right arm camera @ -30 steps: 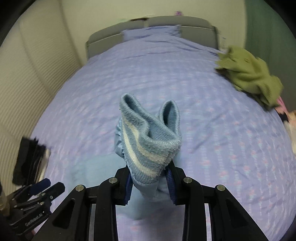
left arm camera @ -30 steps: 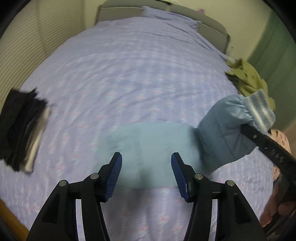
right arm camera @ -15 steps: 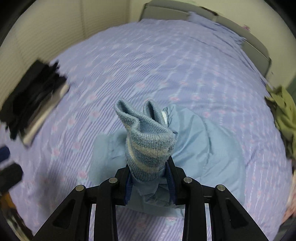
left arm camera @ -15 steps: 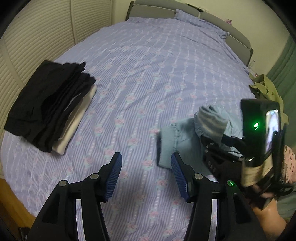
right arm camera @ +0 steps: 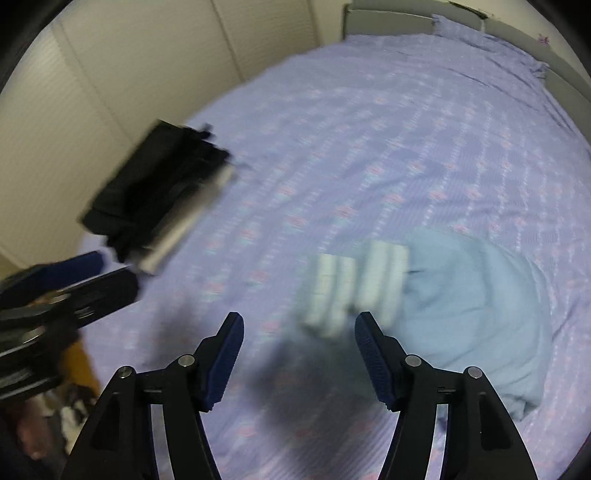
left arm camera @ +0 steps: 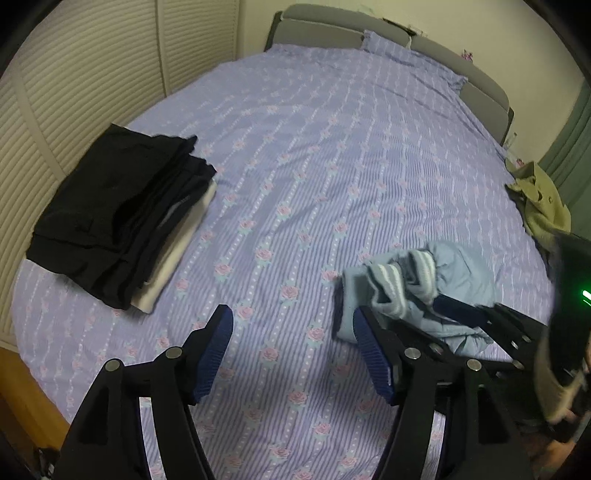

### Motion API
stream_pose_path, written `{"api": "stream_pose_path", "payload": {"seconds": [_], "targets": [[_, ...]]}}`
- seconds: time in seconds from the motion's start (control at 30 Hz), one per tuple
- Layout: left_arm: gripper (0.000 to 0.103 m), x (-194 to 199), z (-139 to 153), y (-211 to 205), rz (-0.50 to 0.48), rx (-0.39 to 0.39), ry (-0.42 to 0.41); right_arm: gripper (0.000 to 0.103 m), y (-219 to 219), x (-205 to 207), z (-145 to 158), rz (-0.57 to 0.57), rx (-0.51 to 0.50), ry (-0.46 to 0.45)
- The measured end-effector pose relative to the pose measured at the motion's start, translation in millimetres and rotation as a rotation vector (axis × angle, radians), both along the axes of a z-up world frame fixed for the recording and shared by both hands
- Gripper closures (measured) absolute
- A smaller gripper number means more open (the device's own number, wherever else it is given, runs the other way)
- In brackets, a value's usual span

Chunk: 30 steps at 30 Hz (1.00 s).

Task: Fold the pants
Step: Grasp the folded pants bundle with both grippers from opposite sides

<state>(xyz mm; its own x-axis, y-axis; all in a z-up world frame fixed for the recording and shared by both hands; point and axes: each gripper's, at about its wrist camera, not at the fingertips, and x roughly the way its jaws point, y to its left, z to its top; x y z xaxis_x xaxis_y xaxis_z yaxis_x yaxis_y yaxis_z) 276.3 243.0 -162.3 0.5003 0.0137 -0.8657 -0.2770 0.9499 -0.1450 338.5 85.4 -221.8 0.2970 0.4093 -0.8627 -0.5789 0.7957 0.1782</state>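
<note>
The light blue pants (left arm camera: 454,280) with a striped knit cuff lie bunched on the purple bedspread (left arm camera: 314,166), to the right of my left gripper (left arm camera: 295,354). That gripper is open and empty above the bed. In the right wrist view the pants (right arm camera: 461,306) lie just ahead and to the right of my right gripper (right arm camera: 299,354), which is open and empty; the striped cuff (right arm camera: 354,284) is blurred. The right gripper also shows in the left wrist view (left arm camera: 480,321), beside the pants.
A stack of folded black and white clothes (left arm camera: 118,221) lies at the bed's left side, also in the right wrist view (right arm camera: 159,192). An olive garment (left arm camera: 539,206) sits at the right edge. Slatted doors (left arm camera: 74,92) stand on the left, the headboard (left arm camera: 369,26) at the back.
My right gripper held the pants by the cuff, swung them left and has now opened, leaving them bunched on the bed. My left gripper stayed open and turned left.
</note>
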Motion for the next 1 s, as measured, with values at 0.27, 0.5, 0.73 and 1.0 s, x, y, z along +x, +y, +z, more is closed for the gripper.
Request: {"api": "stream_pose_path", "payload": {"seconds": [0.27,0.5,0.73,1.0], "targets": [[0.02,-7,22,-22,-0.015,0.005,-0.058,0.021,-74,-42,65,-0.123,0.053,-0.189],[0.015,29,17,-83,-0.101,-0.013,-0.077,0.019,-189,-3,55,-0.447,0.029,-0.193],[0.009,86,-19,-130,-0.104,-0.017,0.025,0.019,-261,52,-7,-0.661,0.121,-0.025],[0.009,107,-56,-128,-0.02,-0.081,0.106,0.019,-274,77,-81,-0.699,0.259,0.201]]}}
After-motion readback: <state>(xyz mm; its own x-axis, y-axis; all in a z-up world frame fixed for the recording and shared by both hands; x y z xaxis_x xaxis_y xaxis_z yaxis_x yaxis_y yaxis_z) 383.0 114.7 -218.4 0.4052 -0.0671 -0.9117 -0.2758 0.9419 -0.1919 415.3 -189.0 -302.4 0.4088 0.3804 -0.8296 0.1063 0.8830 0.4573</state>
